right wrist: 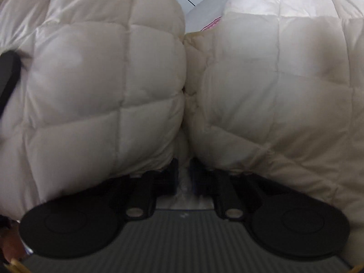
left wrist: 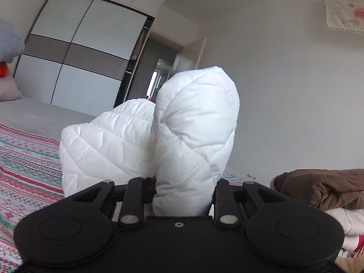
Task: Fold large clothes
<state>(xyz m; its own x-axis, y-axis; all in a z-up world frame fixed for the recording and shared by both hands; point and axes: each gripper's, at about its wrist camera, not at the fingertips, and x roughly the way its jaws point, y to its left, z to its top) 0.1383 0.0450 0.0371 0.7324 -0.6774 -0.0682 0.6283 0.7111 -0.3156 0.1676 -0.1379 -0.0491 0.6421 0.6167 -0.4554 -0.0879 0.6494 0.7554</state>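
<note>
Left tool (left wrist: 184, 188) pinching white quilted jacket (left wrist: 193, 136) above striped bedspread (left wrist: 25, 163).

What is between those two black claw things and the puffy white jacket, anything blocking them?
Nothing visible. The left gripper is already shut on a fold of the white quilted jacket, lifted above the patterned bedspread. The right gripper is shut on the jacket too, with padding bulging on both sides.
</note>
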